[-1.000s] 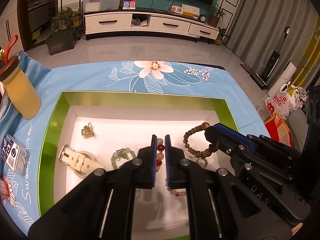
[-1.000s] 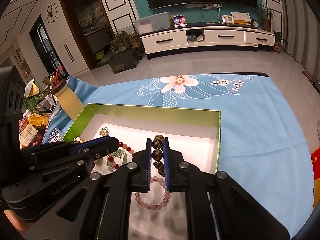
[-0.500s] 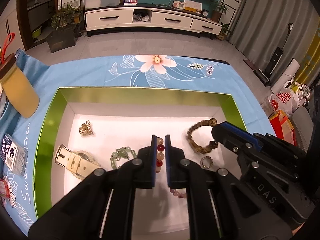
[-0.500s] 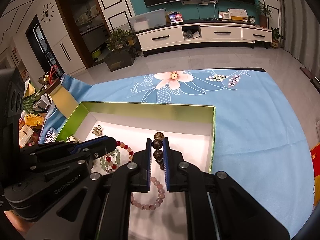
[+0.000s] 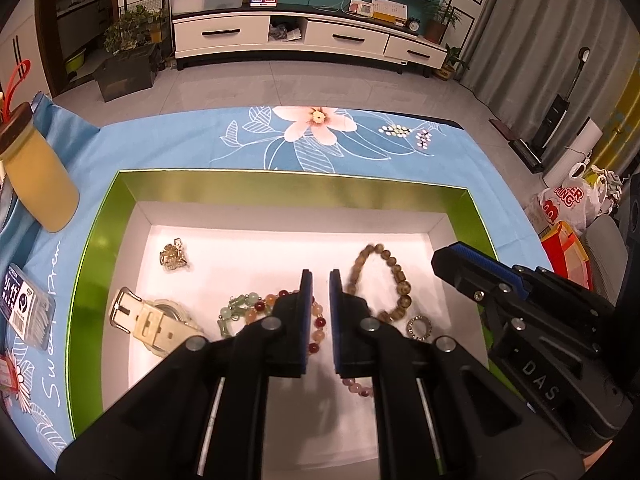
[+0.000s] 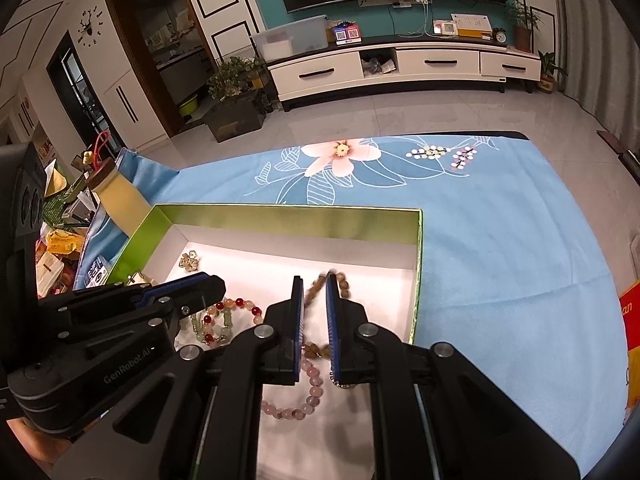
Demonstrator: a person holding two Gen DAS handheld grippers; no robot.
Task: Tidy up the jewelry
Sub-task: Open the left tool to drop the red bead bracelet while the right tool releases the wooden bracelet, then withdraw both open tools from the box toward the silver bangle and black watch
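Observation:
A green-rimmed box [image 5: 280,188] with a white floor sits on a blue flowered cloth. The red and orange bead bracelet [image 5: 320,322] lies looped on the floor under my left gripper [image 5: 317,276], whose pads stand a narrow gap apart and clear of the beads. The brown bead bracelet [image 5: 402,284] lies flat and slightly blurred, apart from the tip of my right gripper [image 5: 440,256]. In the right wrist view the brown bracelet [image 6: 343,284] shows below the right gripper [image 6: 314,280], which pinches nothing. A pink bracelet [image 6: 304,396] lies nearer.
Also in the box are a pale watch [image 5: 152,316], a green bead string [image 5: 236,308], a gold charm [image 5: 173,254] and a small ring [image 5: 419,327]. A yellow jar [image 5: 40,184] and a small packet [image 5: 24,304] sit left of the box.
Both bracelets hung pinched in the jaws before. Now the brown one has dropped off the right gripper and the red one off the left, and both lie in the box.

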